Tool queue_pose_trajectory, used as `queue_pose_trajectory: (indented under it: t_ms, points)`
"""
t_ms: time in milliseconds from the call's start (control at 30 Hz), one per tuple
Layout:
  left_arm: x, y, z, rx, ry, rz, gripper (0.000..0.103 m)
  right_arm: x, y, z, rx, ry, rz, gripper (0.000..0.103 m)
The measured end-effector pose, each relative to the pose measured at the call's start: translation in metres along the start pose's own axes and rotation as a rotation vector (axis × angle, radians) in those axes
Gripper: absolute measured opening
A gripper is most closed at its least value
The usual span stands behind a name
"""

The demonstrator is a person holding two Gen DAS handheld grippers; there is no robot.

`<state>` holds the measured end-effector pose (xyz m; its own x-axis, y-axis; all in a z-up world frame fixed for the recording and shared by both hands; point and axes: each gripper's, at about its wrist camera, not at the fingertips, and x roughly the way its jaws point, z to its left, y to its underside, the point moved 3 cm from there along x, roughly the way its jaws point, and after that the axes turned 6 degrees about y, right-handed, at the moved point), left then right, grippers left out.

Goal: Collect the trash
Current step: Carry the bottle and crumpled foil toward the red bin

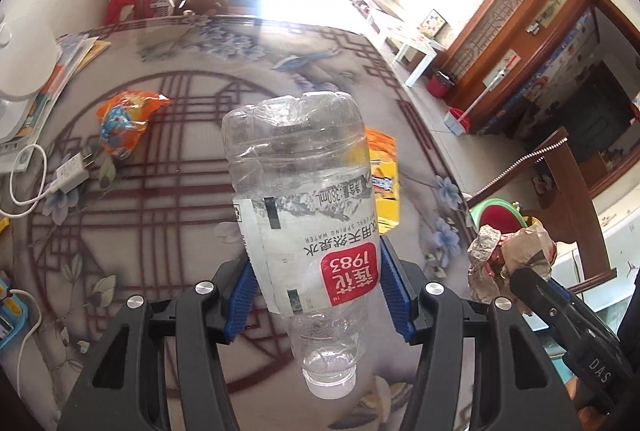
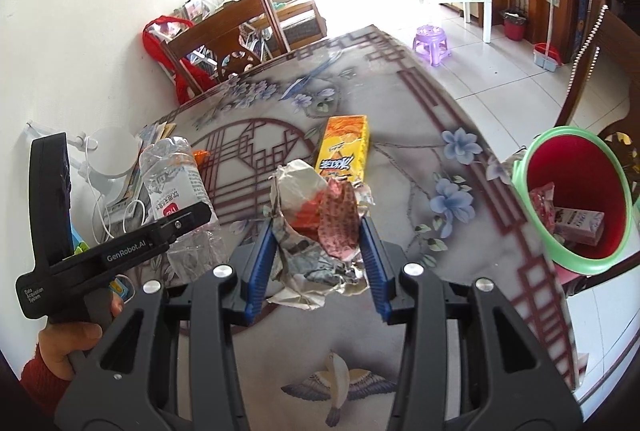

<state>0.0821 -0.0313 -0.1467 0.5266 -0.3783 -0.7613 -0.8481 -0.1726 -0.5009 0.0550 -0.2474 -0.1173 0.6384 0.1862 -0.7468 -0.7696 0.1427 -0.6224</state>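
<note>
The left gripper [image 1: 316,279] is clamping a crumpled water bottle [image 1: 300,199] at centre frame; its thin wall could buckle and slip free. The right gripper [image 2: 320,251] is pinching wadded paper [image 2: 320,227] left of the red bin [image 2: 576,191], lower right. Label reading "1983", "380mL", "NATURAL SPRING WATER"

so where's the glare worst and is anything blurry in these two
Left wrist view: window light blows out the top centre, washing over the glass-topped patterned table; the clear crushed plastic bottle stays sharp. Right wrist view: the far room is overexposed, and the table's right edge beside the green-rimmed red bin smears.
</note>
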Motion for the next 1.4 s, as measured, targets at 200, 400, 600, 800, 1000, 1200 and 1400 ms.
queue_pose_trajectory:
  t_ms: [200,400,600,800,1000,1200,1400]
  points:
    - [-0.001,0.005,-0.03,0.052,0.033,-0.003,0.053,-0.016,0.001,-0.019,0.026,0.037,-0.031,0.041]
    - [0.005,0.009,-0.046,0.086,0.042,0.012,0.053,-0.028,0.003,-0.034,0.035,0.083,-0.049,0.041]
    - [0.012,0.014,-0.059,0.099,0.04,0.033,0.053,-0.035,0.002,-0.055,0.061,0.117,-0.057,0.041]
    - [0.018,0.012,-0.074,0.135,0.039,0.037,0.053,-0.039,0.0,-0.076,0.091,0.14,-0.061,0.041]
    - [0.027,0.011,-0.087,0.15,0.045,0.046,0.053,-0.04,-0.004,-0.092,0.102,0.154,-0.061,0.041]
    - [0.036,0.012,-0.101,0.159,0.036,0.059,0.053,-0.038,-0.006,-0.107,0.116,0.145,-0.056,0.041]
    - [0.037,0.014,-0.106,0.147,0.02,0.054,0.053,-0.03,-0.01,-0.113,0.102,0.138,-0.037,0.041]
